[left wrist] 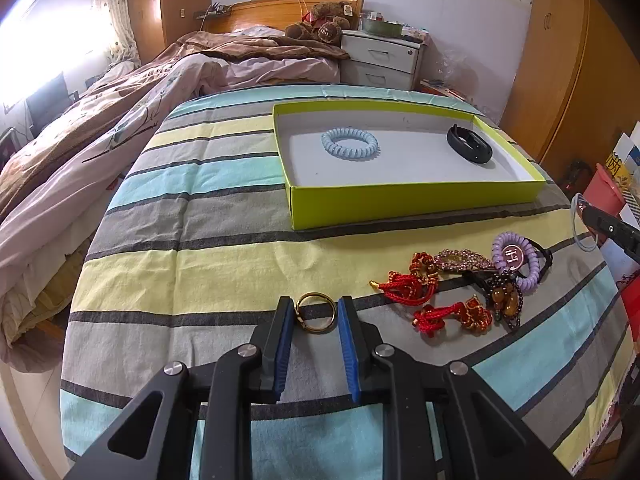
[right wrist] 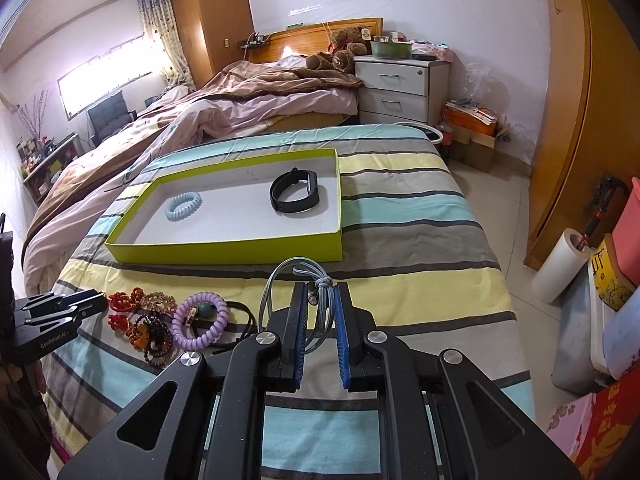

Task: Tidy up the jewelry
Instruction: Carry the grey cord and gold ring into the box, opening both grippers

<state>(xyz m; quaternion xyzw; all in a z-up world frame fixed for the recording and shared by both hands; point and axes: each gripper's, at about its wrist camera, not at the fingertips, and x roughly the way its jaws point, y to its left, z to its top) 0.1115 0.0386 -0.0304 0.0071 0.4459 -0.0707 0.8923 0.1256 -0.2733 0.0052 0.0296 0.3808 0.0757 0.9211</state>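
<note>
Jewelry (left wrist: 460,288) lies heaped on the bed (left wrist: 224,264), waiting for the box (left wrist: 400,200). Left fingers (left wrist: 346,320) pinch a gold ring (left wrist: 316,312) to lift it; right fingers (right wrist: 299,304) hold a grey cord (right wrist: 280,280), ready for the box.

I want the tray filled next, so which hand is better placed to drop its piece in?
Probably right: its gripper already holds the grey cord loop lifted near the green tray; the left only brackets the gold ring.

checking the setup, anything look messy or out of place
Yes: the loose jewelry pile lies tangled on the striped bedspread outside the green box, which holds only a blue coil hair tie and a black band.
</note>
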